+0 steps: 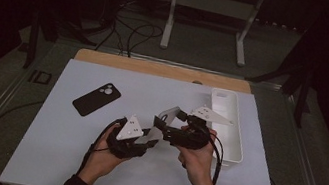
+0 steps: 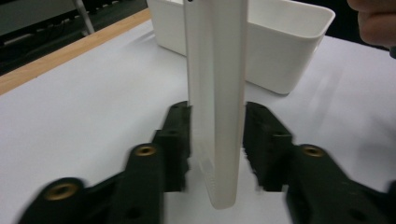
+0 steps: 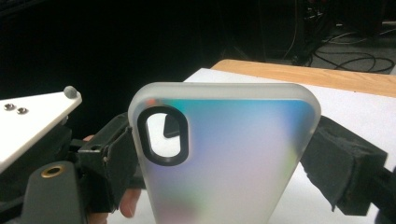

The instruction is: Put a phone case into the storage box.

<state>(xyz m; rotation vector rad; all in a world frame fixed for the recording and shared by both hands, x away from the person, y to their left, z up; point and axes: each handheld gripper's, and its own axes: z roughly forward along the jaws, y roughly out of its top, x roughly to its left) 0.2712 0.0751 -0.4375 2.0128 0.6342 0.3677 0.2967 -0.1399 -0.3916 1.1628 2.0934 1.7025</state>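
We found phone case [image 3: 224, 158] clamped across its width in right claw [image 1: 164, 118], held upright for handover. Left claw [image 2: 217, 149] stood parted astride case edge, pads clear, likely releasing.

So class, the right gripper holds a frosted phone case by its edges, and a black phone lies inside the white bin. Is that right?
Not quite. The right gripper does hold the case by its edges, but the phone is not in the bin. The high view shows it lying flat on the table, well to the left of the bin.
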